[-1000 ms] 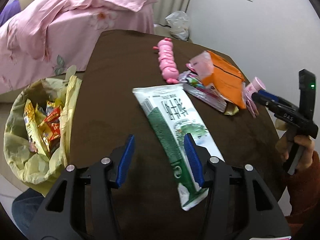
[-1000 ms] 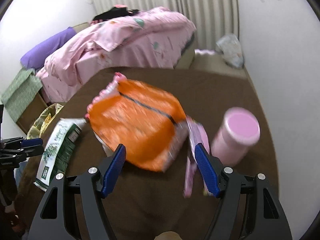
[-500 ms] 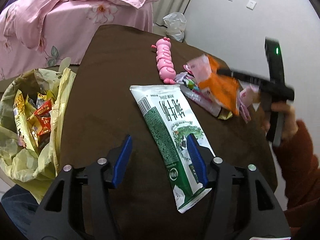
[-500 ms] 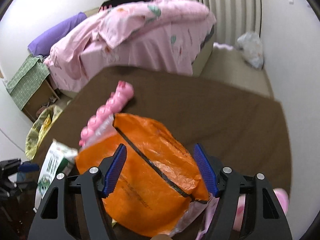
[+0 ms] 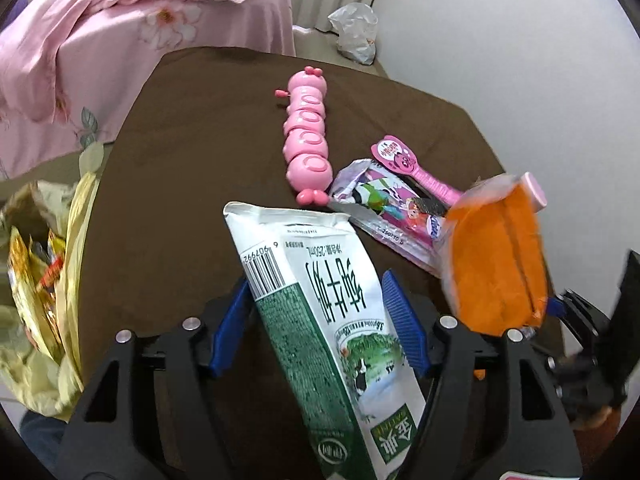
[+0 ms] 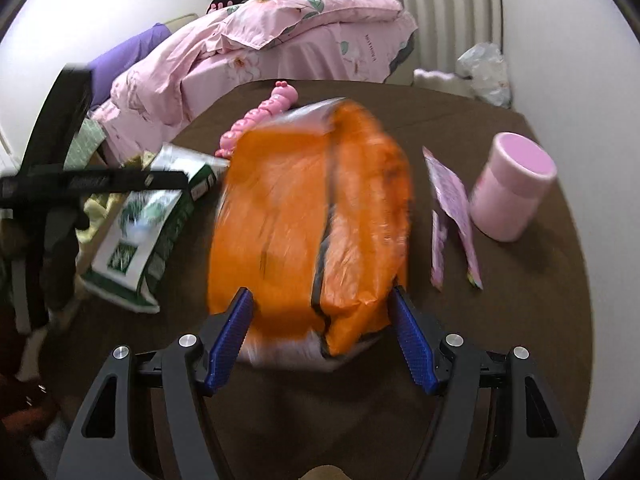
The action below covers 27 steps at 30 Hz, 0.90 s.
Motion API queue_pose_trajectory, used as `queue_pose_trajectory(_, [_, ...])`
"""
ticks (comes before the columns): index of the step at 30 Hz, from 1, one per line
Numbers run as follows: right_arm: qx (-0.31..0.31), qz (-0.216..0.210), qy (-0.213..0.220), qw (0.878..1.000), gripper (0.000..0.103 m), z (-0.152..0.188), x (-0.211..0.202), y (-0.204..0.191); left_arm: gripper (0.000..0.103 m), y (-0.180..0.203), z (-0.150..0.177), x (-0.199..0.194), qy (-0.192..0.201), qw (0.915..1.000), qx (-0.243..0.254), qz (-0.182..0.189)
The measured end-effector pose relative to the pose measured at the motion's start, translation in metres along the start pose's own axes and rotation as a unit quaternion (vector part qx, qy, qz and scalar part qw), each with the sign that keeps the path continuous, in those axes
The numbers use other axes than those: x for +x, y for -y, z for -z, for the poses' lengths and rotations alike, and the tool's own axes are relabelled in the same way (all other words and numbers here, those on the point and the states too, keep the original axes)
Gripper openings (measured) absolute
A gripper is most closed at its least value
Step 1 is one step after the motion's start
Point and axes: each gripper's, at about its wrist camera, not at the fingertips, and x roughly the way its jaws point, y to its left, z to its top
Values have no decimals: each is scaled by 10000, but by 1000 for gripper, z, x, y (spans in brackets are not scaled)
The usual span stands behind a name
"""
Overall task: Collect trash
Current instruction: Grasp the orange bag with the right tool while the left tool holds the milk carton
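Observation:
A green and white milk carton (image 5: 340, 320) lies flattened on the brown table (image 5: 192, 152), between the blue pads of my open left gripper (image 5: 316, 320). An orange plastic bag (image 6: 312, 224) sits between the pads of my right gripper (image 6: 320, 336), whose jaws are wide apart around it. The orange bag also shows in the left wrist view (image 5: 496, 264), lifted at the right. The carton shows in the right wrist view (image 6: 152, 224) at the left. A yellow trash bag (image 5: 44, 280) with wrappers hangs off the table's left edge.
A pink caterpillar toy (image 5: 306, 136), a purple snack wrapper (image 5: 384, 208) and a pink spoon package (image 5: 412, 168) lie mid-table. A pink cup (image 6: 512, 188) and a wrapper (image 6: 452, 208) stand at the right. A bed with pink bedding (image 6: 280, 32) lies behind.
My left gripper has moved forward so the carton now lies between its pads. My right gripper has swung with the orange bag toward the left, nearer the carton.

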Motion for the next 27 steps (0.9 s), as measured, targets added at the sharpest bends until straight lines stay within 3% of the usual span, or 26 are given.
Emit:
queue_pose_trajectory(9, [107, 22, -304, 9995, 67, 19, 6, 3, 63, 13, 17, -2, -164, 9970, 746, 83])
queue_pose_trajectory(15, [-162, 42, -477, 9987, 67, 27, -3, -5, 63, -7, 28, -15, -102, 9985, 509, 199])
queue_pose_trajectory(20, [-419, -445, 9, 9981, 67, 29, -49, -9, 63, -27, 33, -27, 74, 9990, 102, 438])
queue_pose_trajectory(24, [-417, -145, 474, 9979, 67, 17, -76, -3, 63, -39, 34, -32, 180, 9983, -224, 515])
queue_pose_trajectory(27, [236, 28, 787, 9966, 67, 1, -76, 26, 63, -40, 34, -33, 208, 9979, -305, 533])
